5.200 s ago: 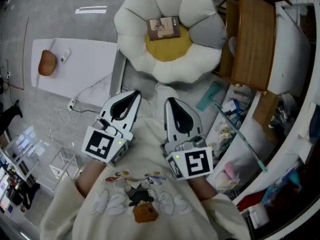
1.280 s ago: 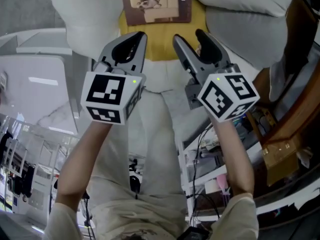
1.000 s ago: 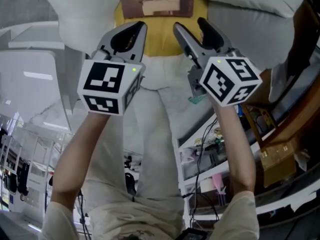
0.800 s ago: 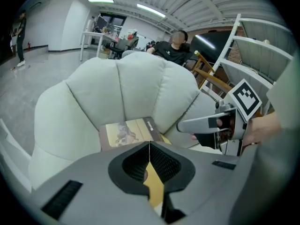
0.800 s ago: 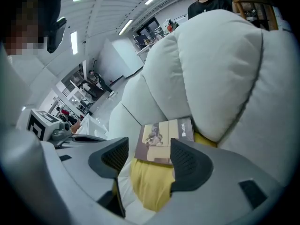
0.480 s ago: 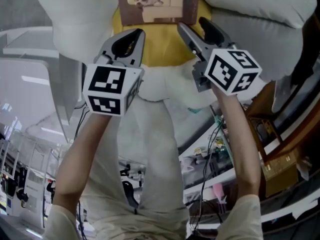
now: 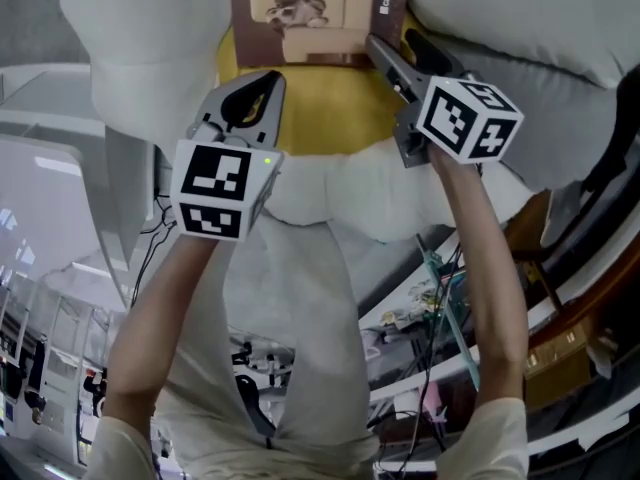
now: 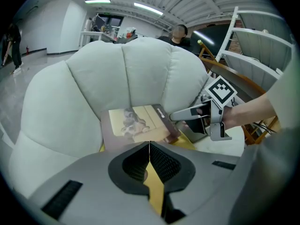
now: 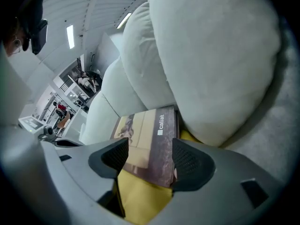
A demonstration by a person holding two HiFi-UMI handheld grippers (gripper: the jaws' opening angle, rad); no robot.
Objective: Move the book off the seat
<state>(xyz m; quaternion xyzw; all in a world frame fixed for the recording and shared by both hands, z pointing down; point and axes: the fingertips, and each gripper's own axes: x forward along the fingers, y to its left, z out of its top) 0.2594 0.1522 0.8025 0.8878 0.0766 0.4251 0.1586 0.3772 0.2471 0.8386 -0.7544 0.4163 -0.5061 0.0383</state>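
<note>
Evidently little is done: the book lies flat on the yellow centre of the seat, ungripped, with grasp and removal both left. The right gripper, jaws spread, frames the book's near right corner; the left gripper, jaws pressed together and empty, hovers short of the book's near edge. Head view crops the book's far edge, and whether a right pad touches the book cannot be told.

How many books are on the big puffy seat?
1. The book lies on the yellow middle of the seat, up against its white cushions. Another could hide beneath them.
</note>
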